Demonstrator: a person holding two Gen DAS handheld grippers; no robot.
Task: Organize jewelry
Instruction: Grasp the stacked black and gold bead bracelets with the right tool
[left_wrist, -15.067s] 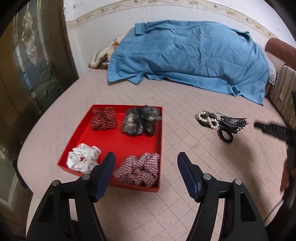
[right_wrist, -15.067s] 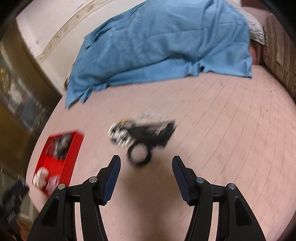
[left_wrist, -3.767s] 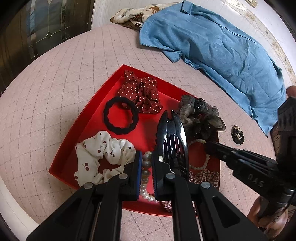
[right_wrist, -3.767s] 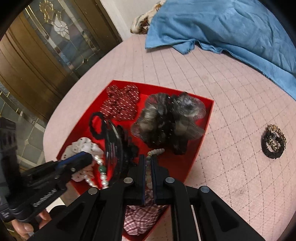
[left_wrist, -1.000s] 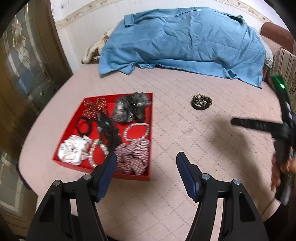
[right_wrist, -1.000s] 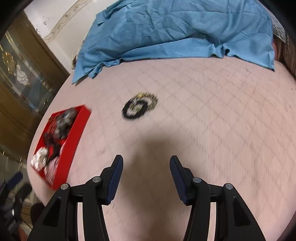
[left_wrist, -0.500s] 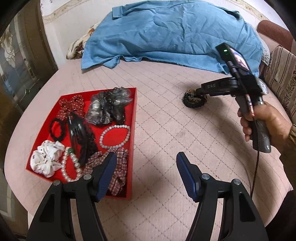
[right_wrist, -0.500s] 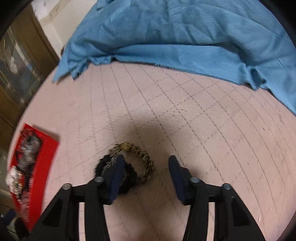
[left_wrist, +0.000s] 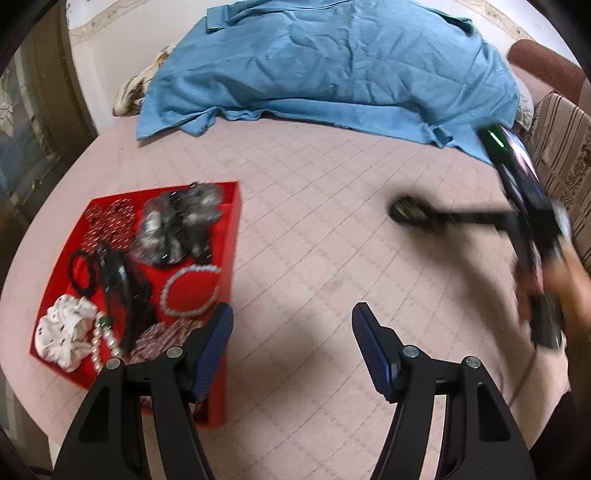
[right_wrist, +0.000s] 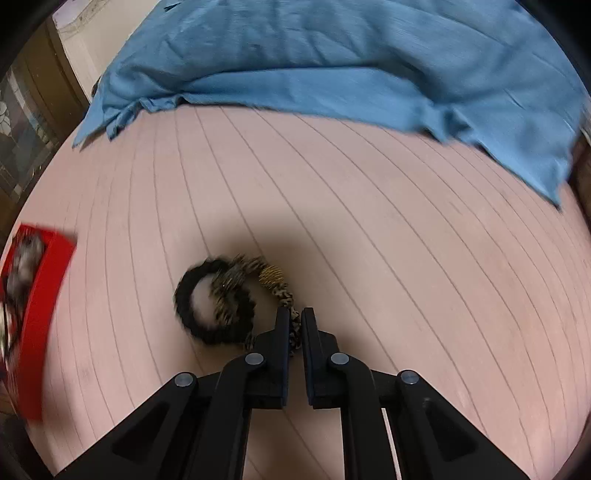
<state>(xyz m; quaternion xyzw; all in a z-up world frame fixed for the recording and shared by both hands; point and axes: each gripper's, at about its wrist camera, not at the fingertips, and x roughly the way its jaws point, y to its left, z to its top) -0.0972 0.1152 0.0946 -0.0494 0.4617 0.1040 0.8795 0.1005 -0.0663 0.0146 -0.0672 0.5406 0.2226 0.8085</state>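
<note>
The right gripper (right_wrist: 294, 325) is closed, its jaws having just come together on the leopard-print band (right_wrist: 275, 284), a short stretch of which is pinched between the pads; the part inside the jaws is hidden. A fuzzy black hair tie (right_wrist: 212, 306) lies tangled with the band on the pink quilted surface (right_wrist: 369, 221), touching it; where one ends and the other begins is hard to tell. In the left wrist view the same bundle (left_wrist: 408, 212) is only a dark smear at the tip of the blurred right gripper, and the hand (left_wrist: 561, 280) holding that tool is blurred and cut by the frame edge.

The left gripper (left_wrist: 291, 328) hovers with its jaws wide apart and nothing between them, just beside the red tray (left_wrist: 227, 258). Its left finger covers the tray's near corner and part of a plaid scrunchie (left_wrist: 159, 336). The tray also holds a pearl bracelet (left_wrist: 190, 291), a black claw clip (left_wrist: 118, 284), a white scrunchie (left_wrist: 66, 332) and a grey-black scrunchie (left_wrist: 177, 229). In the right wrist view the tray (right_wrist: 40, 295) is a blurred strip at the left edge. A blue cloth (left_wrist: 332, 66) lies bunched at the far side.
</note>
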